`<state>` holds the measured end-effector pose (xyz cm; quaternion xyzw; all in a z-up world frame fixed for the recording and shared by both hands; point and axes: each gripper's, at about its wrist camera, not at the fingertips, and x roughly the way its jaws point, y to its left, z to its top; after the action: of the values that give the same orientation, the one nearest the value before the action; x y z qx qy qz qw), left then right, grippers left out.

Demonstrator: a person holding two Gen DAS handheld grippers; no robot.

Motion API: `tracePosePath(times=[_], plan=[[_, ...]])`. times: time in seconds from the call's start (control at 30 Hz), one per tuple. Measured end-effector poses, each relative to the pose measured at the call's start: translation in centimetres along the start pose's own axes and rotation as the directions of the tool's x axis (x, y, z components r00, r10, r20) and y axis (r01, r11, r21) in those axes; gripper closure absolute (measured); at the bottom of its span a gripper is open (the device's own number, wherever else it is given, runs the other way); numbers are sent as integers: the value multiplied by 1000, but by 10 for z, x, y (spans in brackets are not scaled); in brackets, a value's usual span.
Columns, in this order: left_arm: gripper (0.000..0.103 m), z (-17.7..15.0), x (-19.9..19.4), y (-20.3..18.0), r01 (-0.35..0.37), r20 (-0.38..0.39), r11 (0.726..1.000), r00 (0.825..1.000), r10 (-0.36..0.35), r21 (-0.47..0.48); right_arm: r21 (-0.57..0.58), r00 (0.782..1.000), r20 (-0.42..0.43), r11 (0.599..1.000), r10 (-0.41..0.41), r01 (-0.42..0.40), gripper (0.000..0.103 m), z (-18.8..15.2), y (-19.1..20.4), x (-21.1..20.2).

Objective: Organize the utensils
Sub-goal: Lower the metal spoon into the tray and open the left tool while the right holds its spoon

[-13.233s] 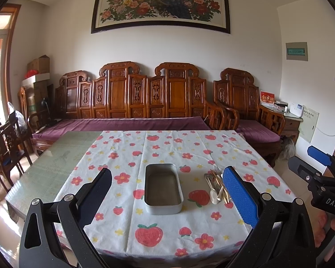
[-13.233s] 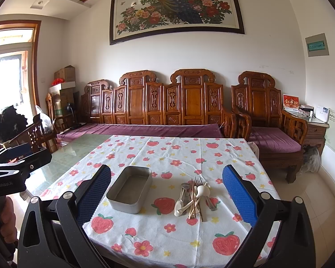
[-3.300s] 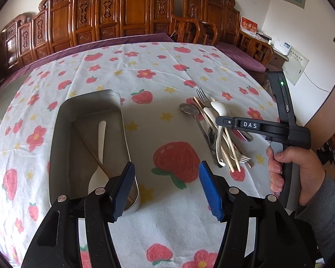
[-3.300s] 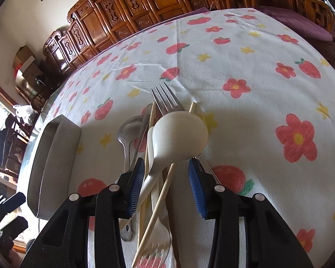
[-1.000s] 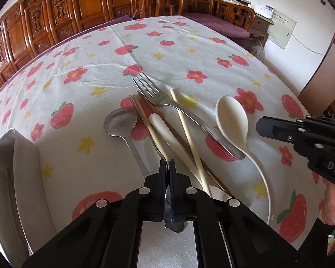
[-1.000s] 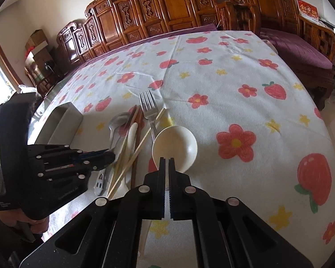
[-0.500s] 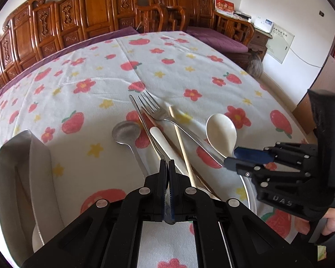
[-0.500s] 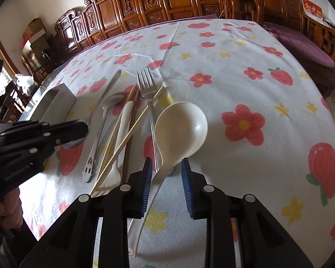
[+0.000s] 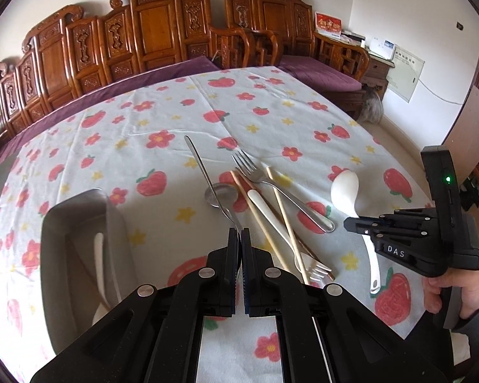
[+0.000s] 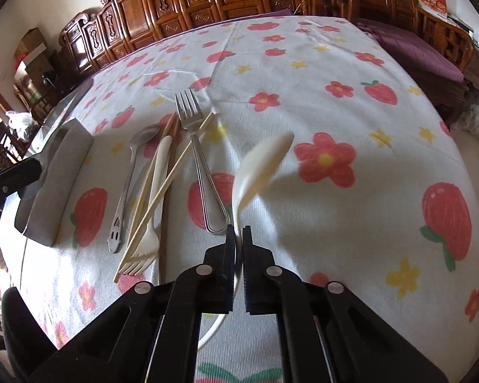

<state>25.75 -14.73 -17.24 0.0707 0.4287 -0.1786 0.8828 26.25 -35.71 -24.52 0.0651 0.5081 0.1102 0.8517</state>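
- Left wrist view: the left gripper (image 9: 240, 234) is clamped on a slim steel knife (image 9: 207, 175) raised over the flowered worktop (image 9: 271, 108); the grey rectangular metal tray (image 9: 79, 223) lies near left.
- Right wrist view: the right gripper (image 10: 238, 233) pinches the white plastic ladle-shaped spoon (image 10: 262, 166) by its handle, bowl tilted up, right of the remaining utensil pile (image 10: 163, 178).

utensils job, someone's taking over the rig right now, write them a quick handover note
Left gripper: shut on a slim metal piece, probably a knife.
Right gripper: shut on the white spoon by its handle, bowl tipped up.
Tray: one white utensil inside; the rest is hard to see.
On the cloth: metal spoon, metal fork, white fork, chopsticks.
Left: both held pieces into the tray, then the rest.
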Motion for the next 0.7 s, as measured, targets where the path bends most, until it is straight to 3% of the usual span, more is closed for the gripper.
tracePosePath(times=[0.27, 0.7], plan=[[101, -1, -46, 15, -4, 49, 1000, 999, 5, -20, -46, 998, 65, 999, 0, 3, 98, 6, 21, -43], [101, -20, -75, 64, -48, 58, 996, 997, 52, -72, -189, 990, 114, 980, 77, -55, 98, 13, 109, -71]])
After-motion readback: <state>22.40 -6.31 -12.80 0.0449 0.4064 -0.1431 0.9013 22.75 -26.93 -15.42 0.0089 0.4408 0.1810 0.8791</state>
